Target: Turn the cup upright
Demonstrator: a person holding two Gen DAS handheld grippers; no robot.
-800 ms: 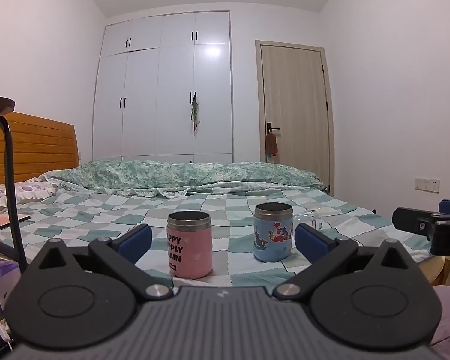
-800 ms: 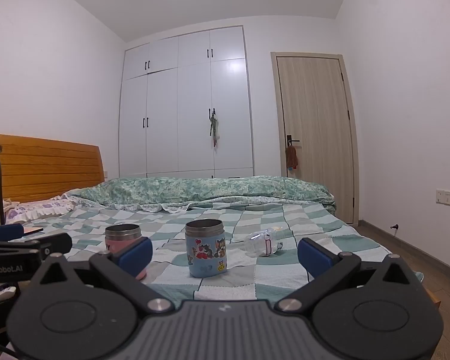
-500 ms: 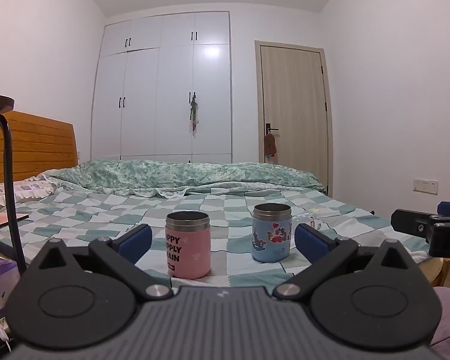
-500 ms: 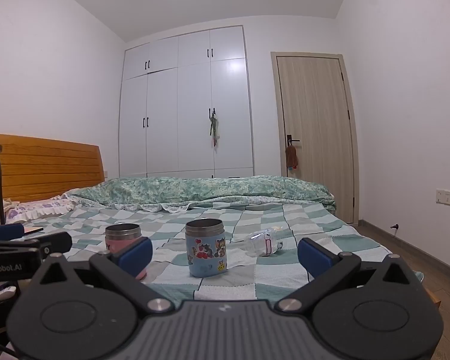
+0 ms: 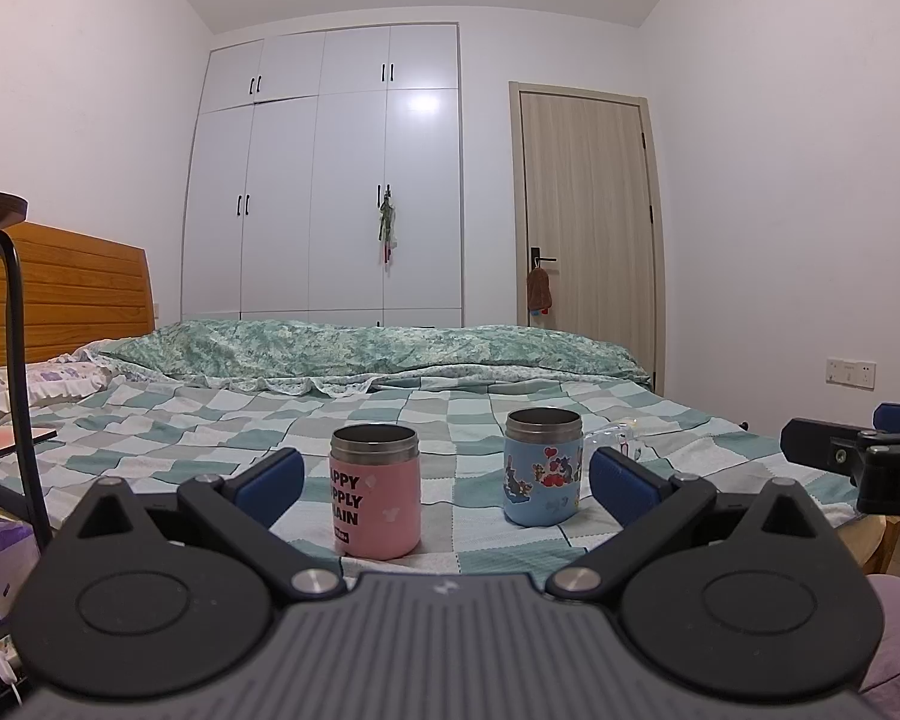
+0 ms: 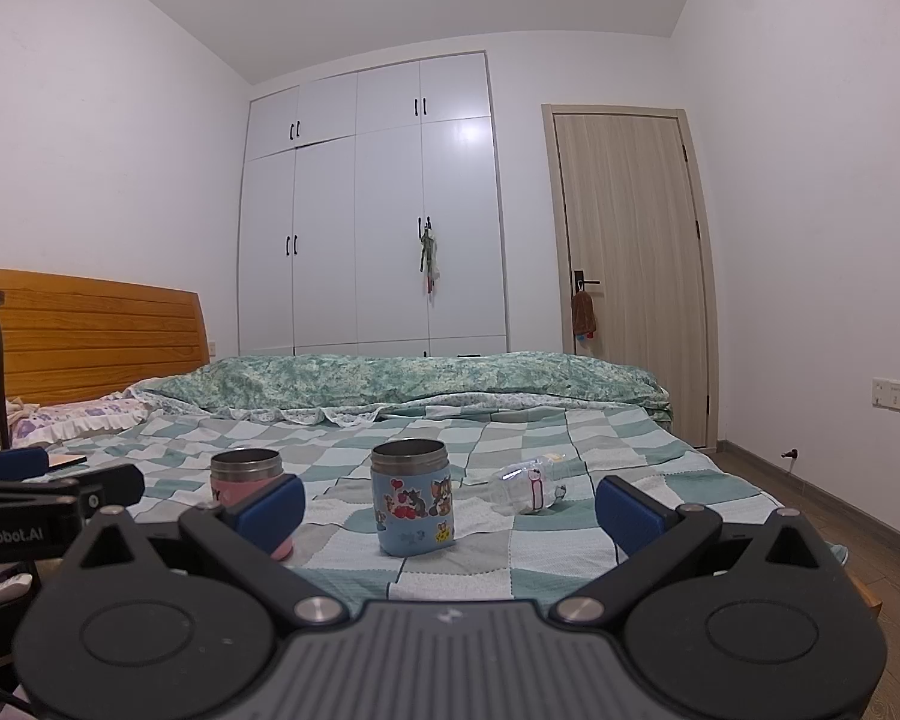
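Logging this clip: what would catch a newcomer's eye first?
Two steel-rimmed cups stand upright on the checked bed: a pink cup and, to its right, a blue cartoon cup. Behind the blue one a clear cup lies on its side. Both tongs, left and right, are open.

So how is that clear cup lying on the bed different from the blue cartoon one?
The clear cup lies on its side; the blue cup stands upright, mouth up. The clear cup is see-through with a small pink print; the blue cup is opaque, with a steel rim and cartoon stickers. The clear cup sits farther back and to the right. Both rest on the checked bedspread, untouched.
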